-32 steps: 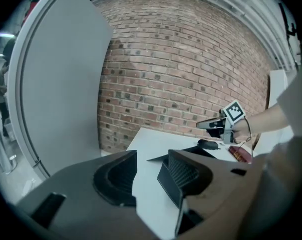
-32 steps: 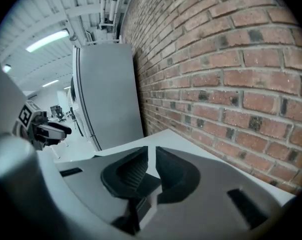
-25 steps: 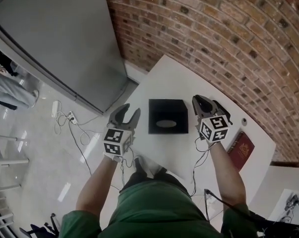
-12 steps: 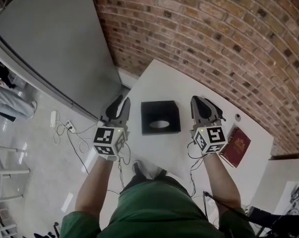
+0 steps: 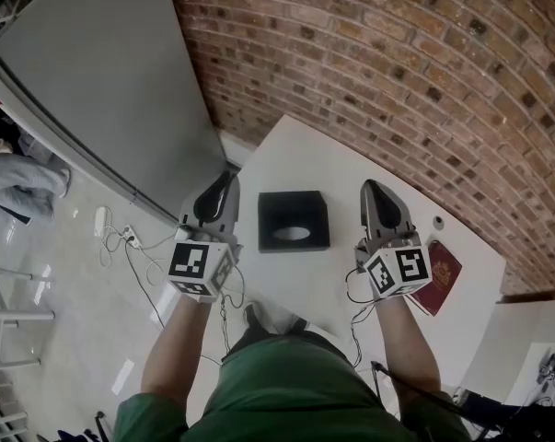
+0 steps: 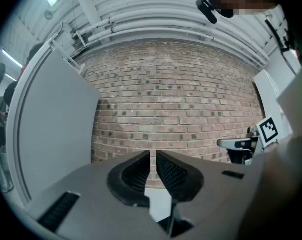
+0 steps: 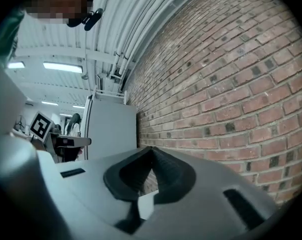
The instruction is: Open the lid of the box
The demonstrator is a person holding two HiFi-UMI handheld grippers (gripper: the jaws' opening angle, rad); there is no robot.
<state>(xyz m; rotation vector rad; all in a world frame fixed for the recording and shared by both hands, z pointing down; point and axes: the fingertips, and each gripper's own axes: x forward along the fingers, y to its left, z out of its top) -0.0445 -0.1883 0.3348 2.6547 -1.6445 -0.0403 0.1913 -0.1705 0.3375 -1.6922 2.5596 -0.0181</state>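
A black square box [image 5: 294, 212] with an oval opening in its lid lies on the white table [image 5: 305, 150], shown only in the head view. My left gripper [image 5: 228, 178] hovers just left of the box, apart from it. Its jaws are shut with only a thin slit and nothing between them [image 6: 153, 155]. My right gripper [image 5: 370, 186] hangs right of the box, also apart, with its pads pressed together and empty [image 7: 151, 150]. Both gripper views point over the table at the brick wall, so the box is hidden there.
A red booklet [image 5: 441, 272] lies at the table's right end, with a small white object [image 5: 437, 221] beyond it. The brick wall [image 5: 397, 63] borders the table's far side. A tall grey panel [image 5: 102, 81] stands left. Cables [image 5: 130, 221] lie on the floor.
The left gripper's jaws went from wide open to shut, and the right gripper's small gap has shut too. Both grippers stay beside the box, and the head view has shifted slightly.
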